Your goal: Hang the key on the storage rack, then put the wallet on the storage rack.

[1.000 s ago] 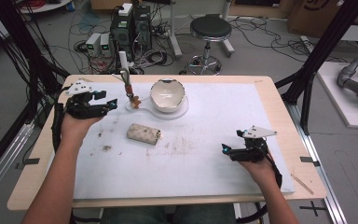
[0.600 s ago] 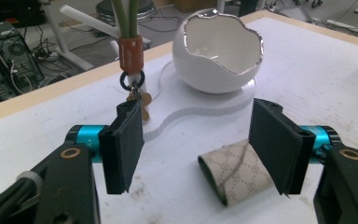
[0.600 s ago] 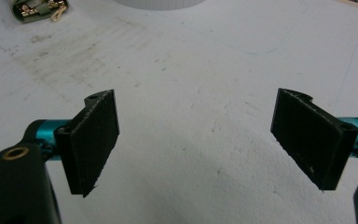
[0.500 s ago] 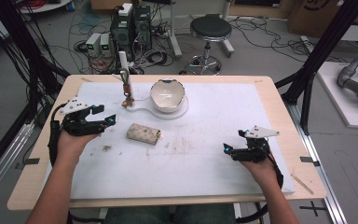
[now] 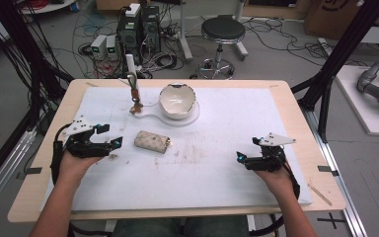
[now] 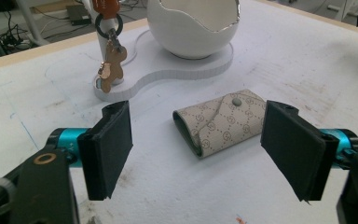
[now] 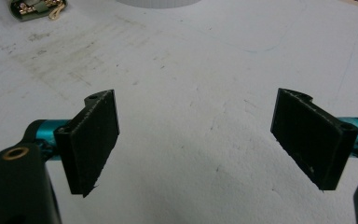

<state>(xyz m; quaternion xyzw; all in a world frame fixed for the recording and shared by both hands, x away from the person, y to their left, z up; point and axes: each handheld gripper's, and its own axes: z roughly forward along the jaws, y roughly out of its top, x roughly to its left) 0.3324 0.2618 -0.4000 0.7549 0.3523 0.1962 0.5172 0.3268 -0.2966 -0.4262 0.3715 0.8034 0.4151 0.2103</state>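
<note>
A beige patterned key pouch [image 5: 152, 141] [image 6: 221, 121] lies on the white mat, snap flap closed. My left gripper [image 5: 109, 140] [image 6: 200, 158] is open just left of it, jaws wide and level with the pouch, nothing between them. A white egg-shaped bowl [image 5: 177, 100] [image 6: 193, 25] stands on a white base [image 5: 150, 116] behind the pouch. On that base a small stand carries a key ring with a bear charm [image 5: 135, 101] [image 6: 108, 70]. My right gripper [image 5: 241, 158] [image 7: 196, 140] is open at the mat's right, above bare mat. The pouch's open end [image 7: 35, 9] peeks in at that view's top left.
The white mat [image 5: 217, 128] covers most of the wooden table [image 5: 296, 108]. Smudges mark the mat near the middle [image 5: 190, 153]. Black frame posts [image 5: 325, 94] stand at the table's sides. A stool [image 5: 222, 32] and cabling sit on the floor beyond.
My left gripper has come down from beside the stand toward the front and now sits level with the pouch. The right gripper has barely moved.
</note>
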